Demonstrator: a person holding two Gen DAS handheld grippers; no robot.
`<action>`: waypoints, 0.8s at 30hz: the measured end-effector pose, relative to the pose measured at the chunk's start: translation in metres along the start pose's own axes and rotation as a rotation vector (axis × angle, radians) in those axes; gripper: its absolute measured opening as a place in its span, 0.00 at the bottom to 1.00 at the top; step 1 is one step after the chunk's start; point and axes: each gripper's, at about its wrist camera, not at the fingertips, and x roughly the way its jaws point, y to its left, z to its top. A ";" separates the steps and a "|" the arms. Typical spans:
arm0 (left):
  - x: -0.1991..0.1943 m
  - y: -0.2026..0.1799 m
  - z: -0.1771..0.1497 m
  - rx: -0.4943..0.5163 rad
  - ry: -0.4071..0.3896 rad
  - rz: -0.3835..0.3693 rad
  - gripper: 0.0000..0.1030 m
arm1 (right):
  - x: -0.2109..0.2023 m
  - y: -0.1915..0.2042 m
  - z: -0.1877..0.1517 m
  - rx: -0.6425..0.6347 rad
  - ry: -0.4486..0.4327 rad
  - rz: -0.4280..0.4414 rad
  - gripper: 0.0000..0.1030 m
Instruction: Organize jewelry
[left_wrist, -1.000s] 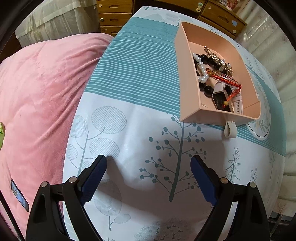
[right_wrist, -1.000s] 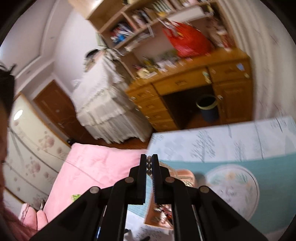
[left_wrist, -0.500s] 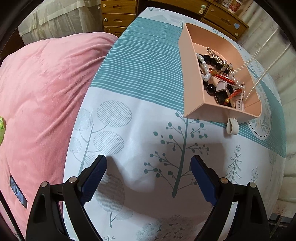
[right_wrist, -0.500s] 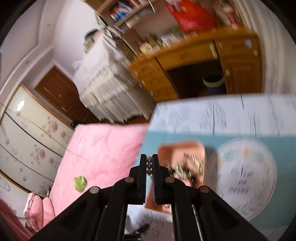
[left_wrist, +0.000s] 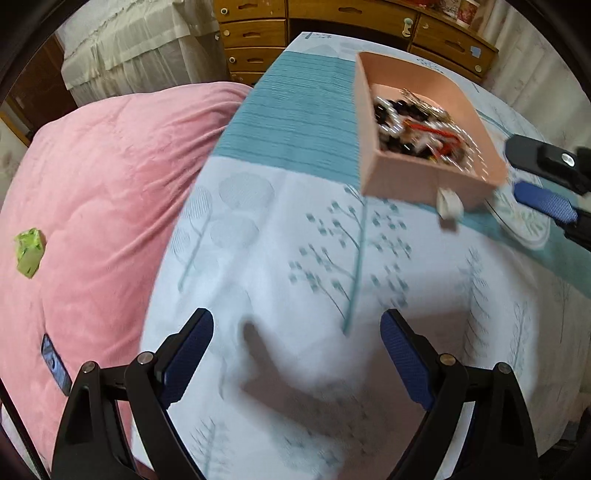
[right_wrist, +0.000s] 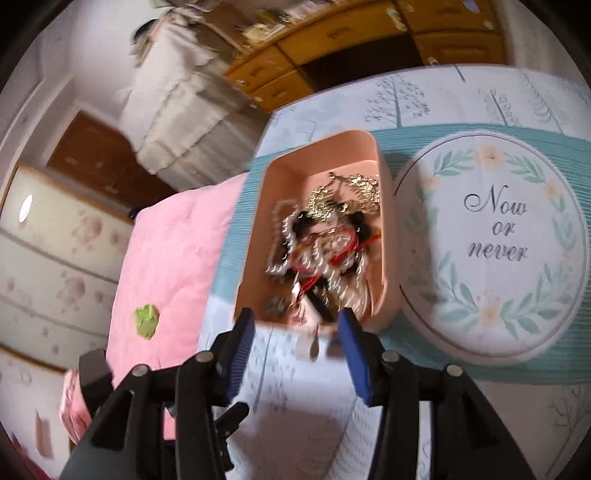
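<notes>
Jewelry sits tangled in pink tray on the bed: pearls, black beads, gold chain, red cord, a white strap hanging over tray's near wall.

What changed: 1 s ago right tool was pinched together, pointed up at the room, a thin chain trailing from it 0.5 s ago. Now its jaws are apart, nothing between them, aimed down at tray's near wall. Read: piece got dropped into tray, so one item filed and R is free for the next pick. Frames blurred, so which piece can't tell.

Left tool has jaws wide apart, empty, hovering over tree-print bedsheet on near side of tray, well apart from it. L view shifted a bit vs 0.5 s ago.

Around, from the tray:
- round "Now or never" tin touching/just beside tray's right wall, lid on
- pink blanket left of tray, green scrap on it
- wooden drawers beyond tray's far end

In the way: nothing blocks tray's mouth. Tangle is the issue: pulling one strand likely drags others.
</notes>
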 end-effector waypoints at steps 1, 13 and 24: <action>-0.003 -0.005 -0.007 -0.002 0.001 -0.001 0.88 | -0.006 0.000 -0.008 -0.027 -0.005 -0.015 0.68; -0.097 -0.077 -0.067 0.066 -0.097 -0.085 0.88 | -0.119 -0.044 -0.164 -0.029 0.126 -0.335 0.92; -0.195 -0.157 -0.069 0.307 -0.160 -0.051 0.88 | -0.223 -0.047 -0.183 0.152 0.003 -0.356 0.94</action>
